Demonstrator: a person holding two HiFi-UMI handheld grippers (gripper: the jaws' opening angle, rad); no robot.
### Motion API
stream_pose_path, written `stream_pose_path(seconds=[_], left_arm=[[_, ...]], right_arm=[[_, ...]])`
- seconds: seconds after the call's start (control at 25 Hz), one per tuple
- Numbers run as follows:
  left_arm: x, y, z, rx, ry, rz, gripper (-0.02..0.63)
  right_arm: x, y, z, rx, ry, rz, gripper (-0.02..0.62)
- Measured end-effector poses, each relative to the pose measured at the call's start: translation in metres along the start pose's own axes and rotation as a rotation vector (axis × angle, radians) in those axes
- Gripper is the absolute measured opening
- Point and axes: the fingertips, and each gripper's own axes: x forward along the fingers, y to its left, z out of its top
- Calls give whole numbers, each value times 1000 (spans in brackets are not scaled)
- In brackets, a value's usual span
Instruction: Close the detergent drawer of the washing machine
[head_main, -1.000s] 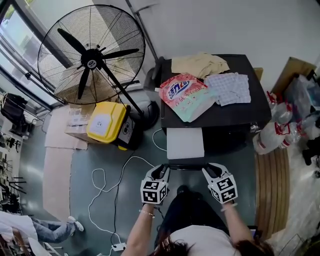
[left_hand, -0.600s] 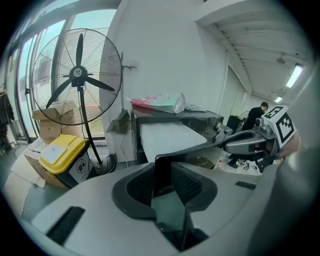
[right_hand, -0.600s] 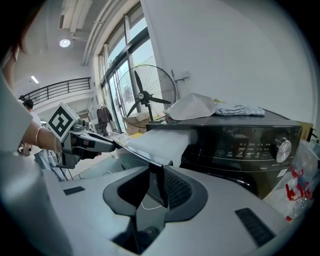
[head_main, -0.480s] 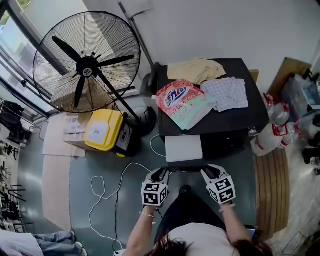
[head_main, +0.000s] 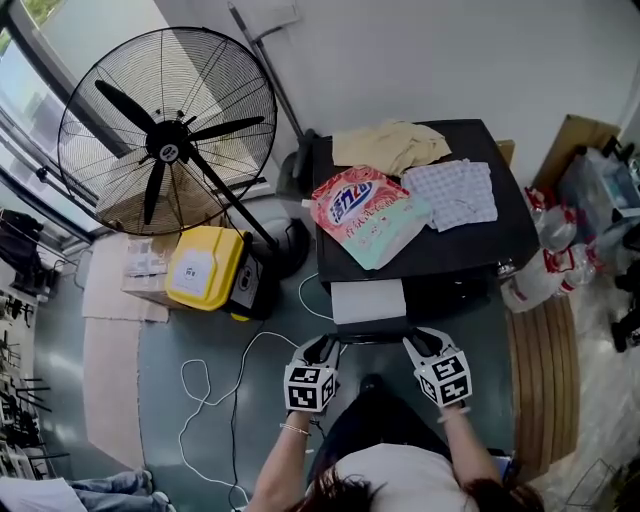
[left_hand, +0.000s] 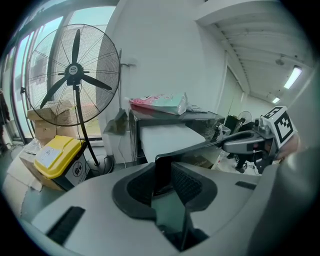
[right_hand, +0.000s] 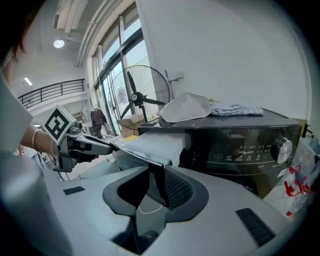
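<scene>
The black washing machine (head_main: 470, 255) has its white detergent drawer (head_main: 368, 300) pulled out toward me. The drawer's black front panel (head_main: 372, 333) runs across between my two grippers. In the left gripper view the panel's left end (left_hand: 161, 167) stands between the pads of my left gripper (left_hand: 167, 180), which is shut on it. My right gripper (right_hand: 156, 186) is shut on the panel's right end (right_hand: 159, 172) in the same way. In the head view the left gripper (head_main: 325, 347) and right gripper (head_main: 420, 343) sit at the panel's two corners.
A pink detergent bag (head_main: 365, 205) and folded cloths (head_main: 455, 190) lie on the machine's top. A big floor fan (head_main: 165, 140) and a yellow bin (head_main: 205, 268) stand to the left, with a white cable (head_main: 215, 370) on the floor. Bags (head_main: 545, 270) crowd the right side.
Both grippers have moved toward the machine with the front panel, and the white drawer sticks out less than before.
</scene>
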Motion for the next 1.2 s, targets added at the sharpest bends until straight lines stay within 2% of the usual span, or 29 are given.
stream_pose_path(seconds=[0.64, 1.2], left_arm=[[27, 18, 28, 24, -2, -24, 103], [42, 30, 41, -11, -29, -25, 103]], right_arm=[[27, -22, 24, 25, -13, -72, 116], [41, -33, 37, 37, -25, -109, 117]])
